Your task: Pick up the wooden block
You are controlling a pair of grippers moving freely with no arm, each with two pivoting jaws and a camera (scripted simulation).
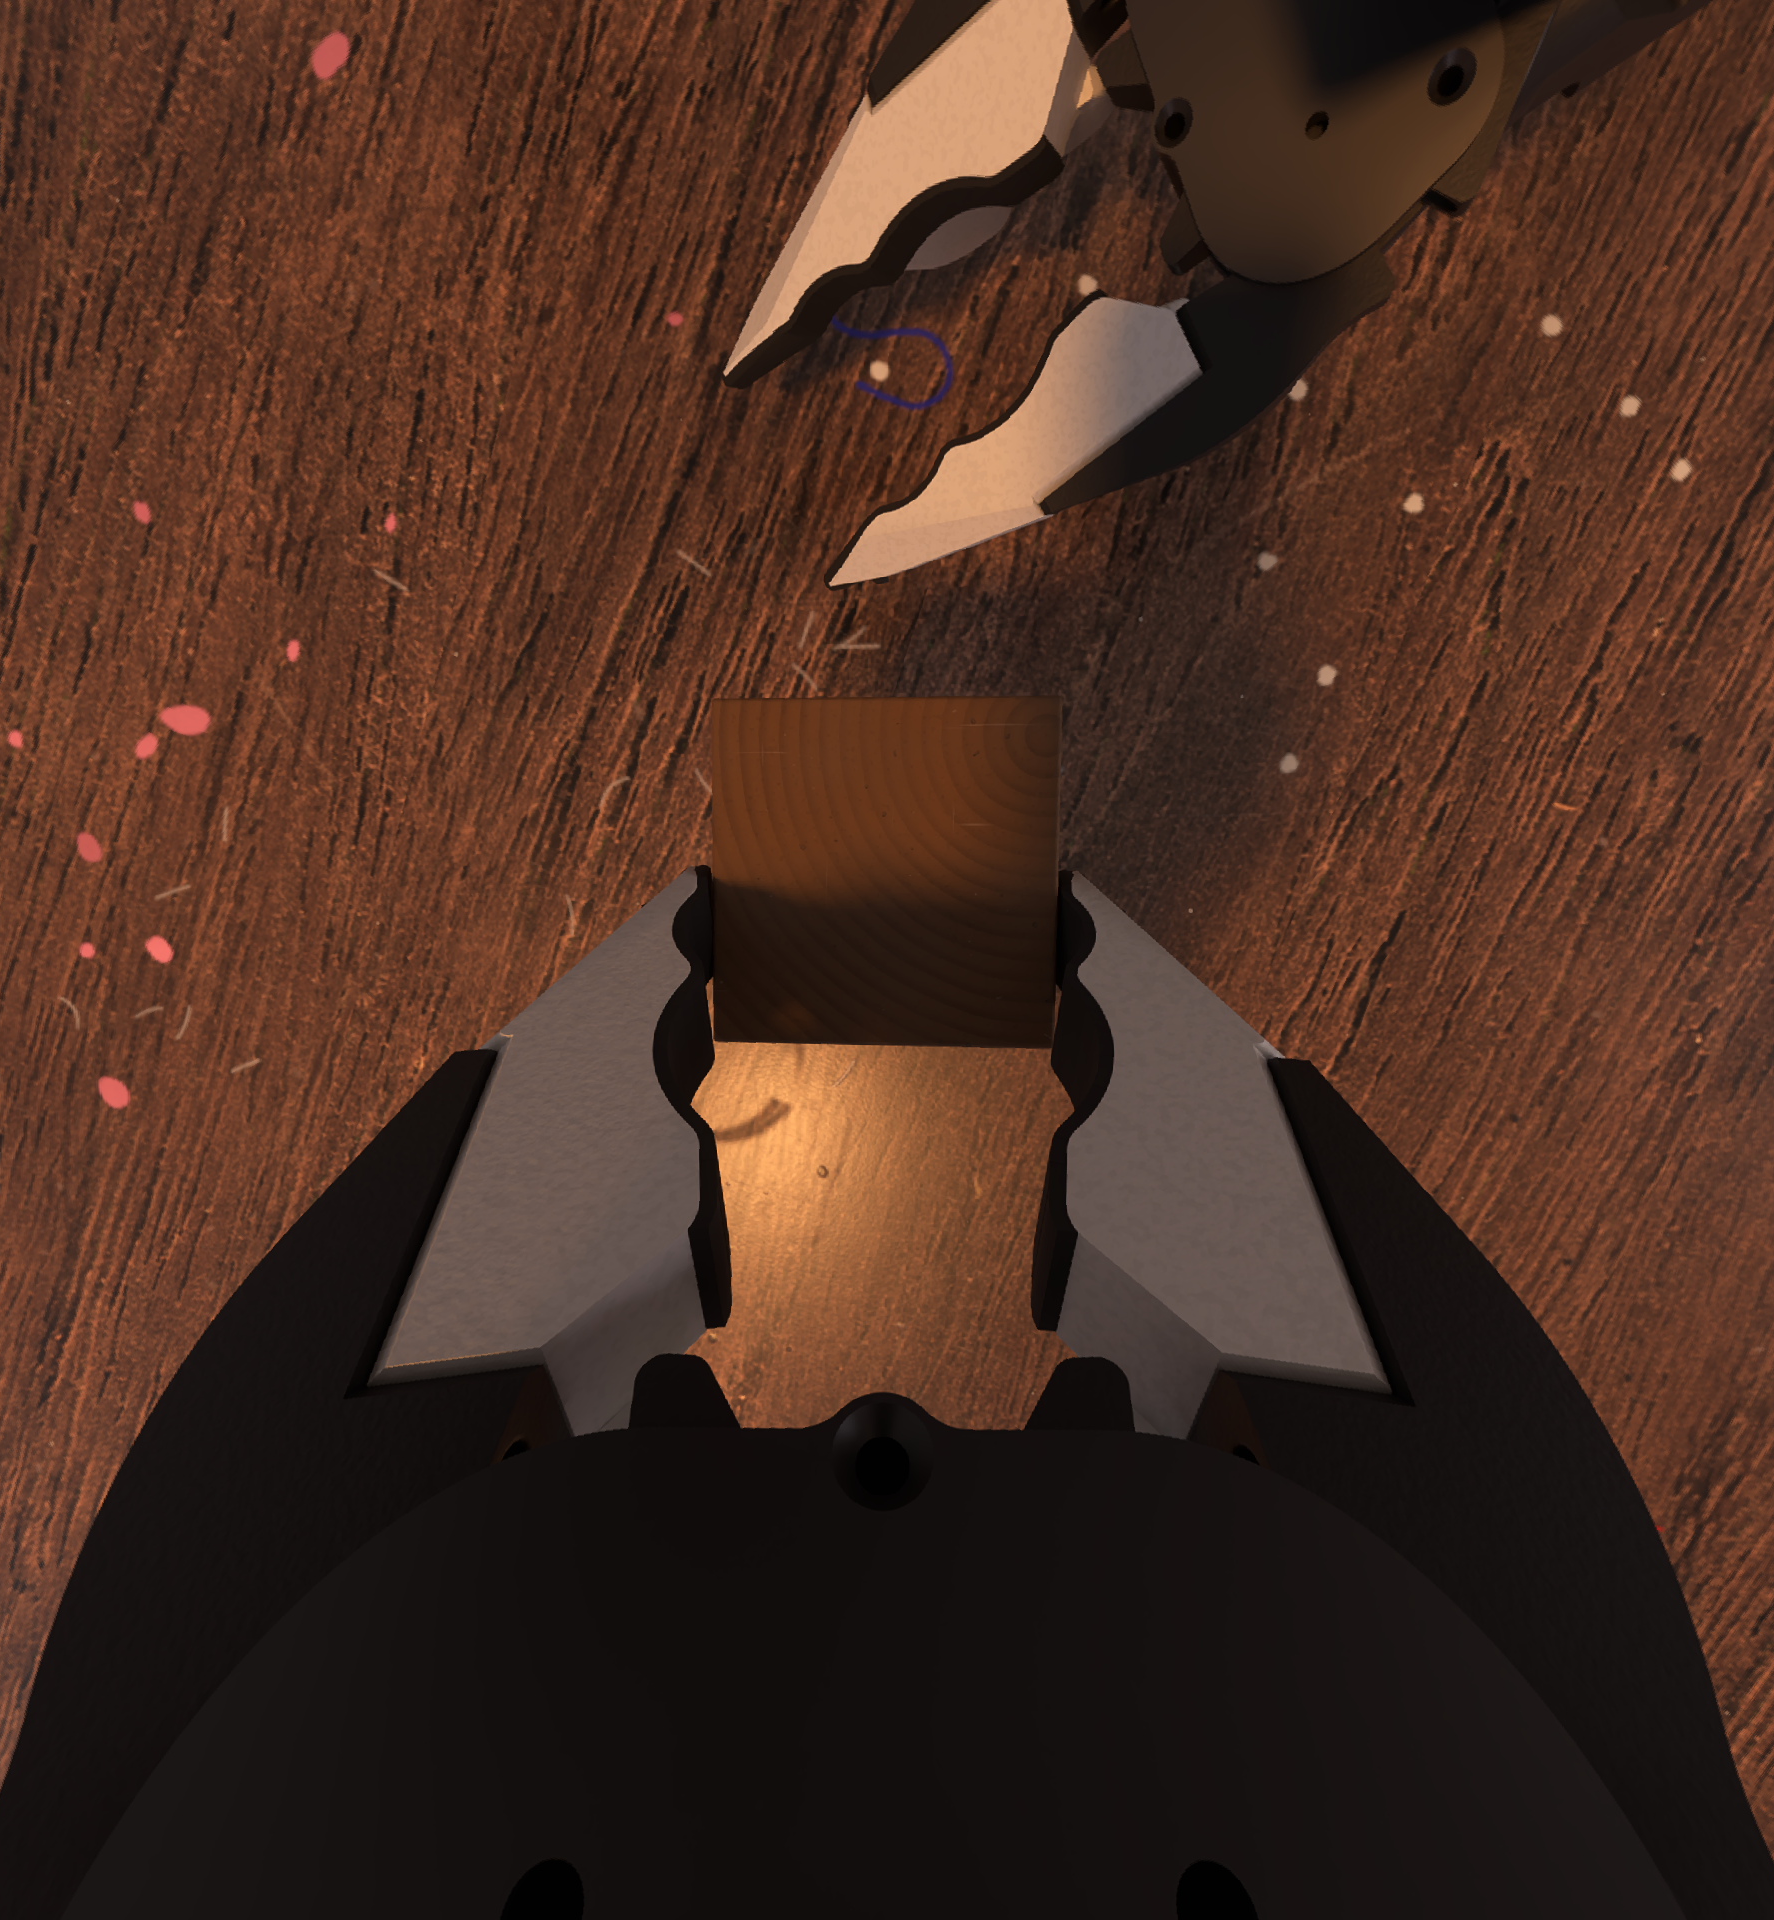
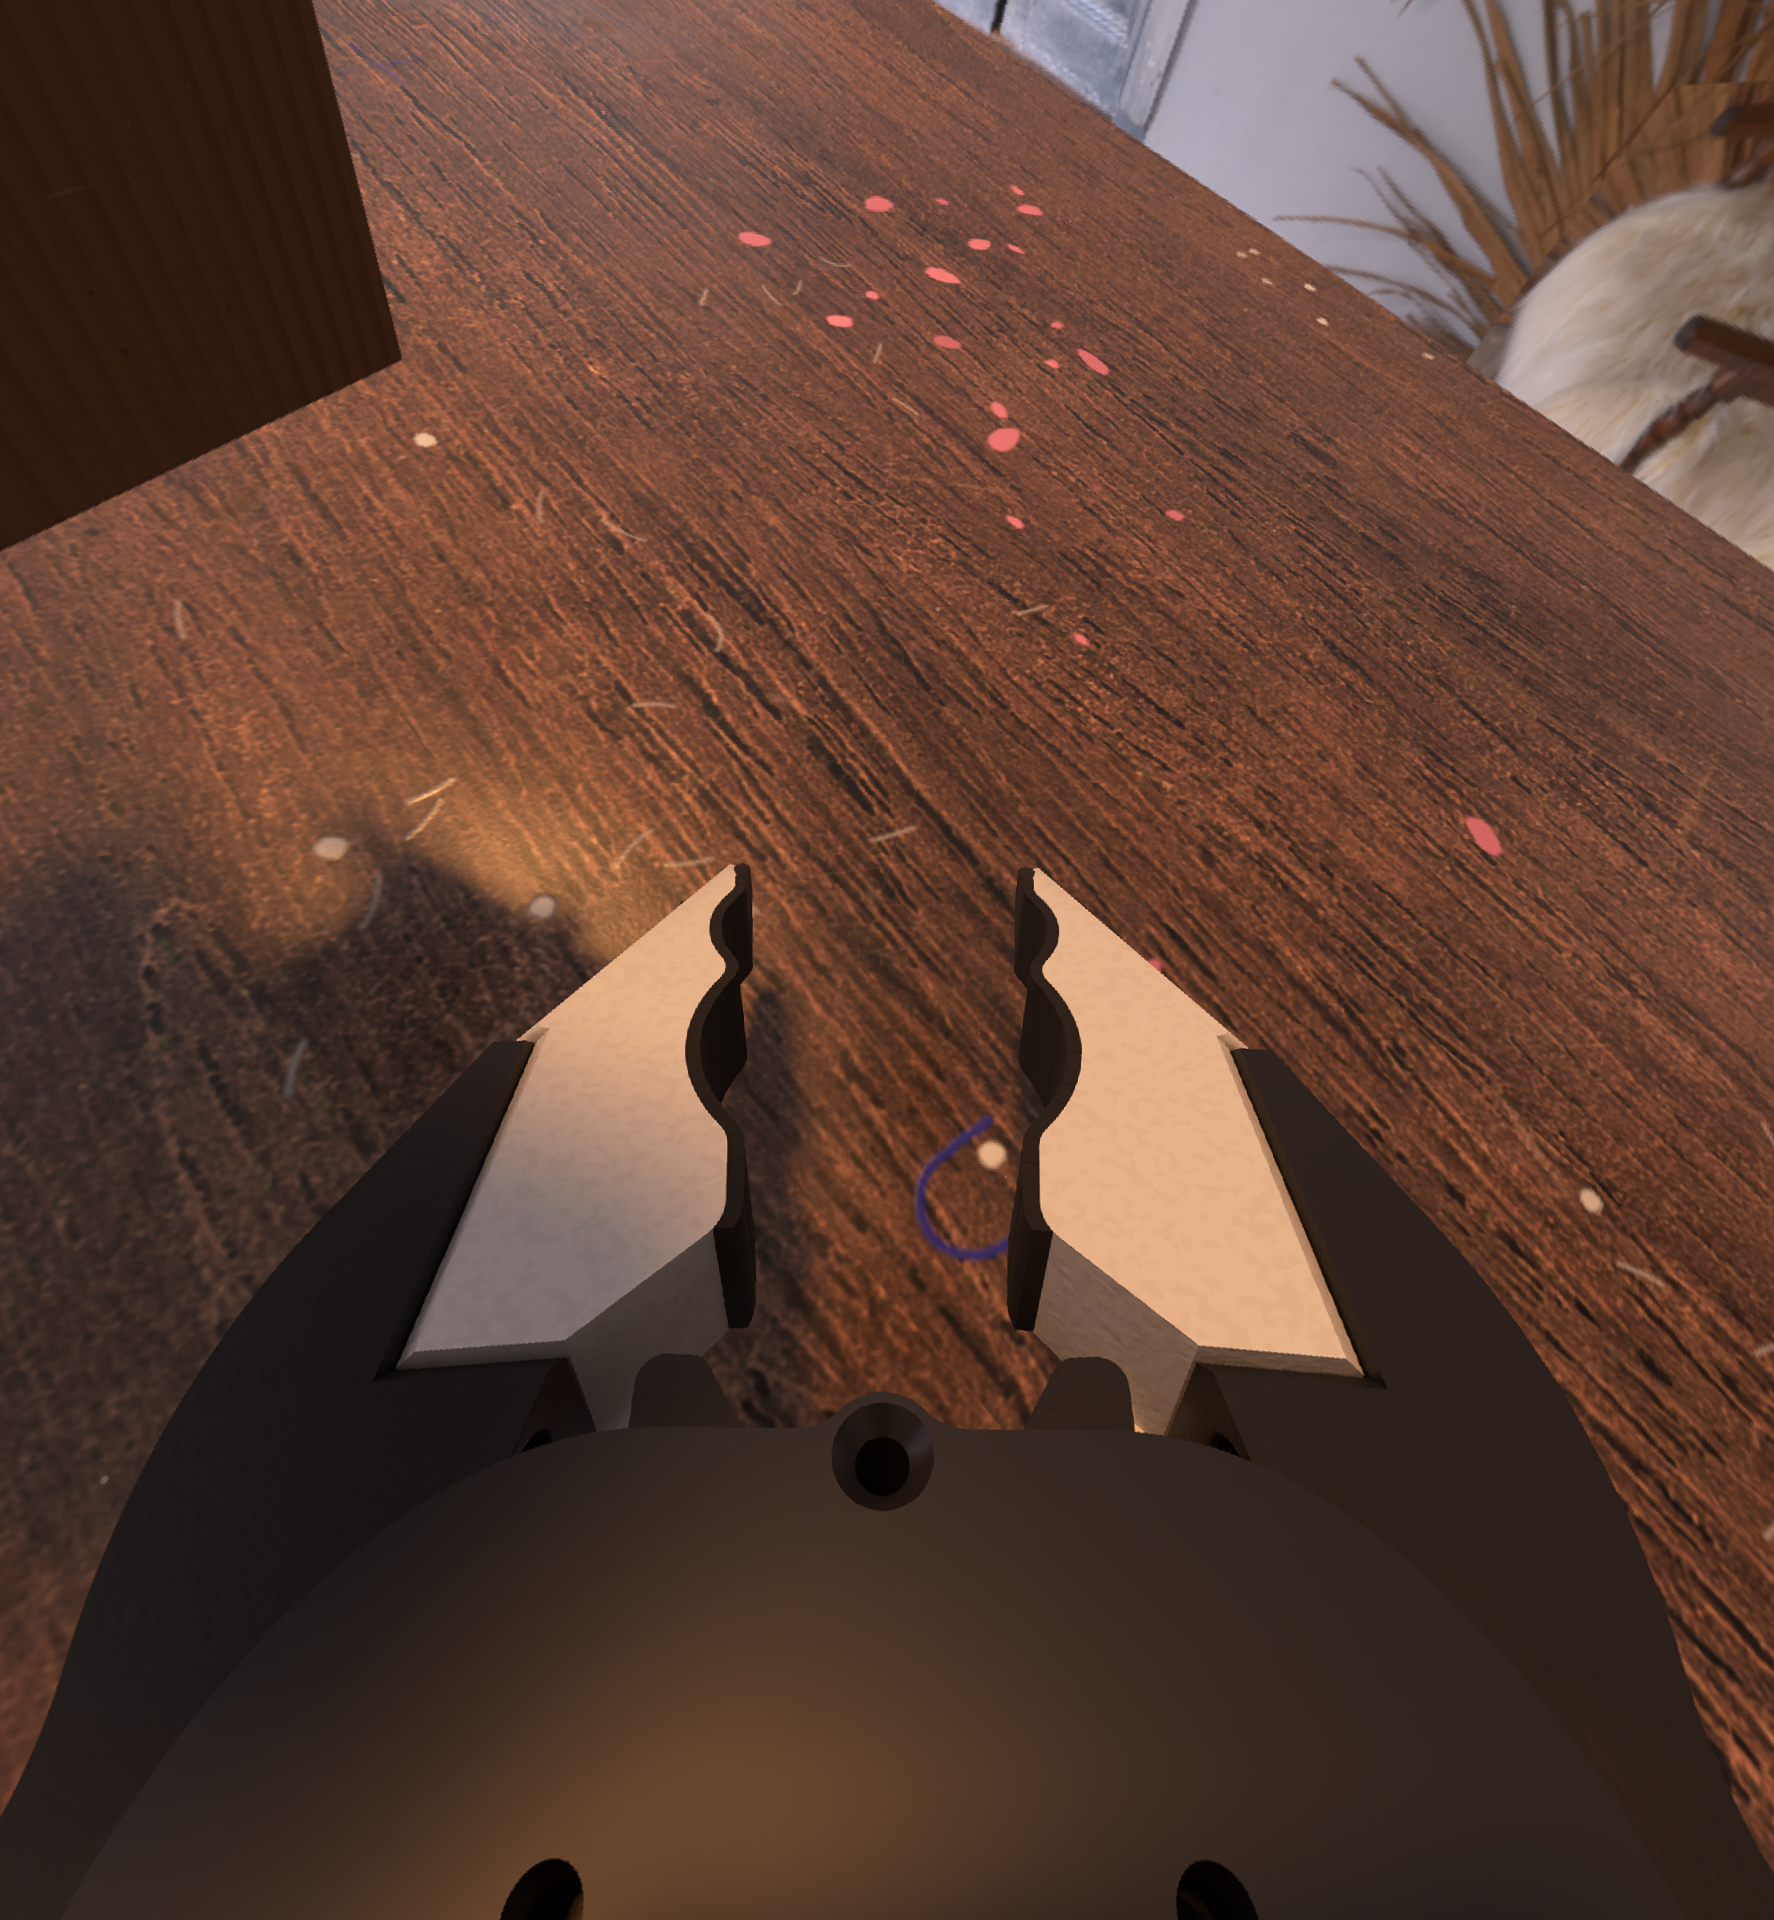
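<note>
1. Your left gripper points down at the tabletop, and its 2 fingers stand on either side of the wooden block.
2. The fingers are closed in until their dark inner edges meet the block's left and right sides; the near half of the block sits between the tips and the far half sticks out past them.
3. The block shows a square face with curved growth rings, its near part in shadow. You cannot tell from this view whether it is resting on the tabletop or raised off it.
4. Your right gripper holds nothing. Its fingers are spread apart with only bare tabletop between them.
5. In the left wrist view, the right gripper lies at the far right, its tips aimed toward the block but apart from it.
6. In the right wrist view, the block fills the far left corner, well apart from those fingertips.
7. A thin blue squiggle and a pale speck mark the tabletop between the right fingers.
8. Pink flecks scatter across the far tabletop, and a white fluffy seat stands beyond its far right edge.
</note>
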